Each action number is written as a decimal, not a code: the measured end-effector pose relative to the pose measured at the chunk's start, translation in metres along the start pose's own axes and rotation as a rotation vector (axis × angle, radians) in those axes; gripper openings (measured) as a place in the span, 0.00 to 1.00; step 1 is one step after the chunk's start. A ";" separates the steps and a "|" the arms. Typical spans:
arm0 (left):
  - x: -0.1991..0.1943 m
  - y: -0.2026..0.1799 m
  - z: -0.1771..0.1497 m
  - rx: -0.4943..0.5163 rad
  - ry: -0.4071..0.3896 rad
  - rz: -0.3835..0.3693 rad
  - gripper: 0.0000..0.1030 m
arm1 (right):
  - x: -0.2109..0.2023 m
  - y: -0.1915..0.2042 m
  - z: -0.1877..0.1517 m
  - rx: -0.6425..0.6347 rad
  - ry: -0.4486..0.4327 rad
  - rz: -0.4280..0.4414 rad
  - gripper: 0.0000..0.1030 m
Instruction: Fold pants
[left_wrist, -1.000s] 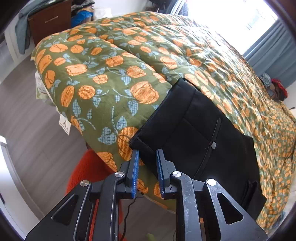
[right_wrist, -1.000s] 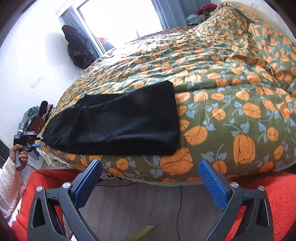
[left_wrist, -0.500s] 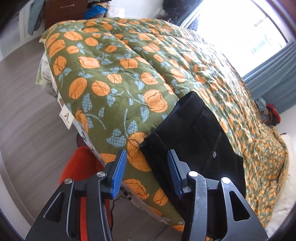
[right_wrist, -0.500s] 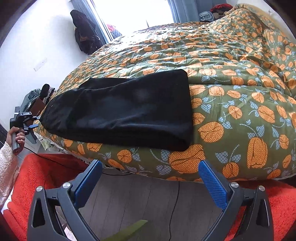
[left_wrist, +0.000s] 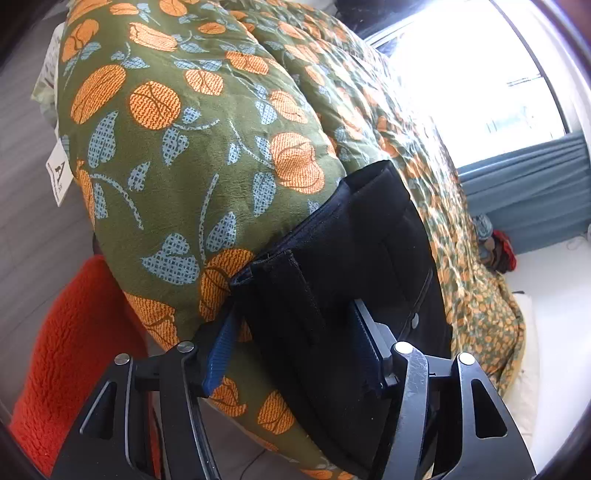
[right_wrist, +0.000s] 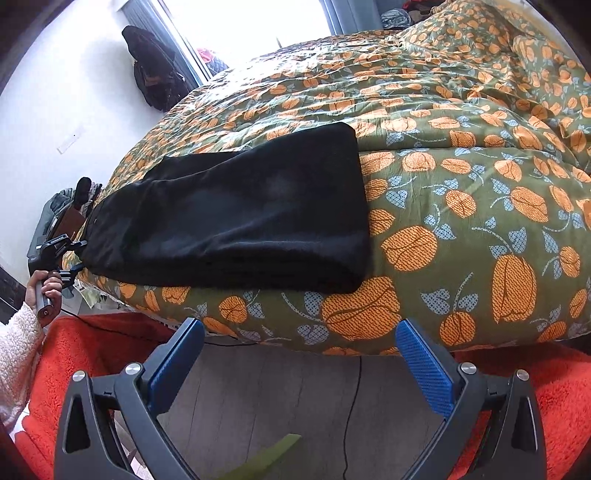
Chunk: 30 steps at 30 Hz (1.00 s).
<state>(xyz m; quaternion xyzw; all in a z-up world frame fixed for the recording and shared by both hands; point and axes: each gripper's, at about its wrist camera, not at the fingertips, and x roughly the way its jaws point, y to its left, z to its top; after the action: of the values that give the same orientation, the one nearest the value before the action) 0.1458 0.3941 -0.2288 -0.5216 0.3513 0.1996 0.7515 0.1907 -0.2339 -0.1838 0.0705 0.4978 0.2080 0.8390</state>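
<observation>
Black pants (right_wrist: 240, 214) lie folded lengthwise along the near edge of the bed, on a green duvet with orange fruit print (right_wrist: 461, 147). In the left wrist view their waistband end (left_wrist: 369, 236) hangs over the duvet's corner. My left gripper (left_wrist: 295, 314) straddles that end with its jaws opening; the blue pads stand on either side of the fabric and do not squeeze it. It also shows far left in the right wrist view as the left gripper (right_wrist: 55, 254), held by a hand (right_wrist: 44, 288). My right gripper (right_wrist: 300, 328) is open and empty over the floor, short of the pants' folded leg end.
A red shaggy rug (right_wrist: 92, 350) lies at the bed's foot on a grey wood floor (right_wrist: 277, 398), with a thin black cable (right_wrist: 354, 406) across it. A white label (left_wrist: 59, 173) hangs off the duvet corner. A bright window and blue curtain (left_wrist: 535, 184) stand beyond the bed.
My left gripper's jaws went from nearly shut at the waistband corner to wide apart, and it dropped and pushed in so the waistband now sits between them. The right gripper barely moved.
</observation>
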 end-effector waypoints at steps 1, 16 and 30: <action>-0.001 -0.002 0.001 0.003 0.000 0.005 0.53 | 0.001 0.000 0.000 0.001 0.001 0.000 1.00; -0.108 -0.211 -0.093 0.563 -0.084 -0.148 0.19 | -0.003 -0.021 0.004 0.113 -0.051 0.065 1.00; 0.074 -0.332 -0.359 1.199 0.288 -0.034 0.23 | -0.021 -0.045 0.001 0.206 -0.123 0.081 1.00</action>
<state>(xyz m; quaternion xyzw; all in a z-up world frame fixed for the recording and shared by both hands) 0.3019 -0.0672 -0.1444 -0.0356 0.4920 -0.1171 0.8619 0.1954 -0.2836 -0.1809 0.1892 0.4608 0.1847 0.8472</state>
